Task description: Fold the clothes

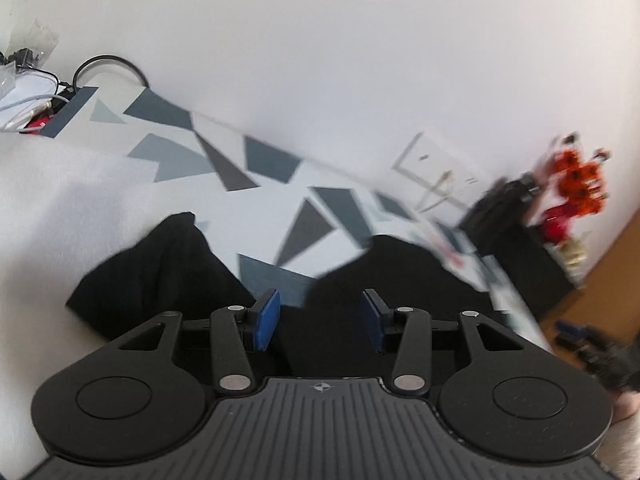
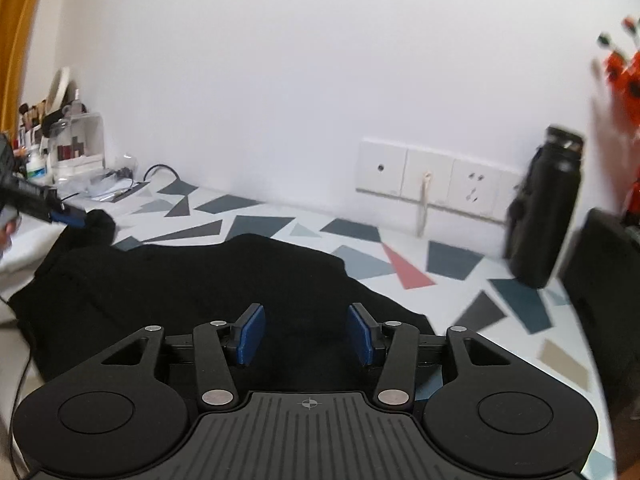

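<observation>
No readable text, label, brand or number shows in either view. The only sign is a small crosshair mark on the ribbed body of the left gripper [image 1: 322,322] and of the right gripper [image 2: 307,334].

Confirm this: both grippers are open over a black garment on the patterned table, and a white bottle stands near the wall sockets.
One detail is off: the bottle is black, not white, as the right wrist view shows. The rest holds: the left gripper and right gripper are open over the black garment on the patterned table, near the wall sockets.
</observation>
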